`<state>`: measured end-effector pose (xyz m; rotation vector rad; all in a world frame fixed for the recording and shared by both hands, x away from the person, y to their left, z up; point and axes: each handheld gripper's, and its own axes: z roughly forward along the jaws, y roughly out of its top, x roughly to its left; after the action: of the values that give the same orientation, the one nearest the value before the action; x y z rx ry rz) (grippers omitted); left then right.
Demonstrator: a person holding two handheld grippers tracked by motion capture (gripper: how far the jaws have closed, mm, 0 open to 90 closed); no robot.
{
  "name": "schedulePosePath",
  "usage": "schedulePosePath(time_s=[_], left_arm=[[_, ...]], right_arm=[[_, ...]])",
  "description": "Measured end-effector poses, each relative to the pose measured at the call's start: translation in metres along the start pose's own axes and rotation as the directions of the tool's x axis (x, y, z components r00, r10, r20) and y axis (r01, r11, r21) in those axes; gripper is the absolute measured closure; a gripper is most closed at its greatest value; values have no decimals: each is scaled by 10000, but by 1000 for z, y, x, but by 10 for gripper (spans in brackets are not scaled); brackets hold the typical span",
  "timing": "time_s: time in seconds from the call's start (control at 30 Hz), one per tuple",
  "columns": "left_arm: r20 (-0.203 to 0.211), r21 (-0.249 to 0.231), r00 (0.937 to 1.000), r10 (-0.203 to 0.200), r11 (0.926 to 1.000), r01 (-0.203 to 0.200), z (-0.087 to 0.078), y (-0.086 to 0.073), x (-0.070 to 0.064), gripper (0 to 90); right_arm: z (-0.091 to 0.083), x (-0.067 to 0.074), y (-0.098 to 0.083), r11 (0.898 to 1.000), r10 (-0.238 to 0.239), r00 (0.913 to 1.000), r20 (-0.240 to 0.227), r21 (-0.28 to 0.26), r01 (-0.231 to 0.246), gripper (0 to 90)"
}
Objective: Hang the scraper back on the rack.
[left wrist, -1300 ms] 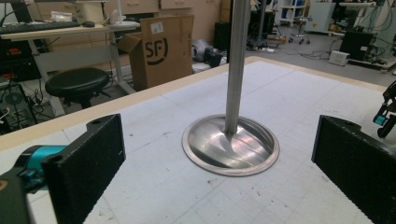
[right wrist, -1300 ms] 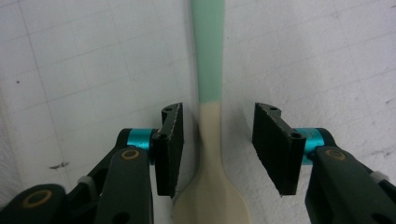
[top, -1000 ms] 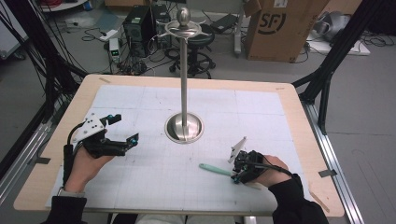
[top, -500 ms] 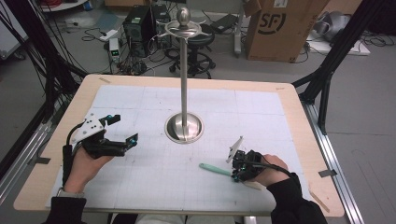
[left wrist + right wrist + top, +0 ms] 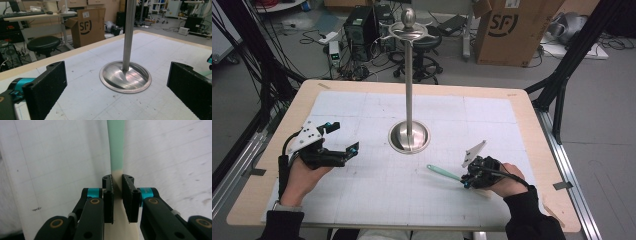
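Your right gripper (image 5: 468, 181) sits low at the near right of the mat (image 5: 377, 200), and its jaws have just been closing: they now clamp the cream handle end of the spatula (image 5: 443, 173), whose green blade lies flat on the mat and points left toward the stand (image 5: 409, 136). In the right gripper view the pads (image 5: 109, 200) press the handle from both sides. Your left gripper (image 5: 343, 140) rests at the near left, jaws spread wide and empty, facing the stand's base.
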<state>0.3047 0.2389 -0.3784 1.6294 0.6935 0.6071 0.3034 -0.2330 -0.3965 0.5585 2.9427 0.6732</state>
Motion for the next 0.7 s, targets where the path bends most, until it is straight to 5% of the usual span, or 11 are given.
schedulePosePath(time_s=[0.17,0.27,0.3,0.33,0.37,0.47,0.5,0.53,0.57,0.7], left_arm=[[4,-5,10000,-70,10000,70,0,0,1,32],[84,-27,10000,25,10000,-25,0,0,-1,32],[84,-43,10000,50,10000,-49,0,0,-2,32],[91,-98,9999,56,9999,-55,0,0,-2,32],[67,-117,10000,36,9999,-35,0,1,-2,33],[18,-111,10000,2,9999,-1,-1,1,-1,32],[-8,-113,10000,-16,9999,16,-1,1,-1,32],[17,-101,10000,-1,9999,2,-1,1,-1,32],[26,-105,10000,12,9999,-12,-1,1,-1,32],[28,-41,10000,-10,10000,10,0,0,-2,32]], right_arm=[[-12,-6,-7,9930,303,9995,70,-1143,-293,806],[-21,-10,-12,9773,557,9983,152,-2057,-514,806],[-27,-13,-15,9634,773,9968,189,-2589,-698,806],[-27,-13,-15,9634,773,9968,189,-2589,-698,806],[-30,-13,-17,9548,887,9959,172,-2863,-801,806],[-42,-15,-21,9076,1189,9929,91,-4065,-1049,806],[-42,-15,-21,9076,1189,9929,91,-4065,-1049,806],[-46,-16,-21,8799,1237,9922,126,-4636,-1038,806],[-46,-16,-21,8799,1237,9922,126,-4636,-1038,806],[-50,-17,-21,8302,1680,9858,24,-5396,-1402,806]])
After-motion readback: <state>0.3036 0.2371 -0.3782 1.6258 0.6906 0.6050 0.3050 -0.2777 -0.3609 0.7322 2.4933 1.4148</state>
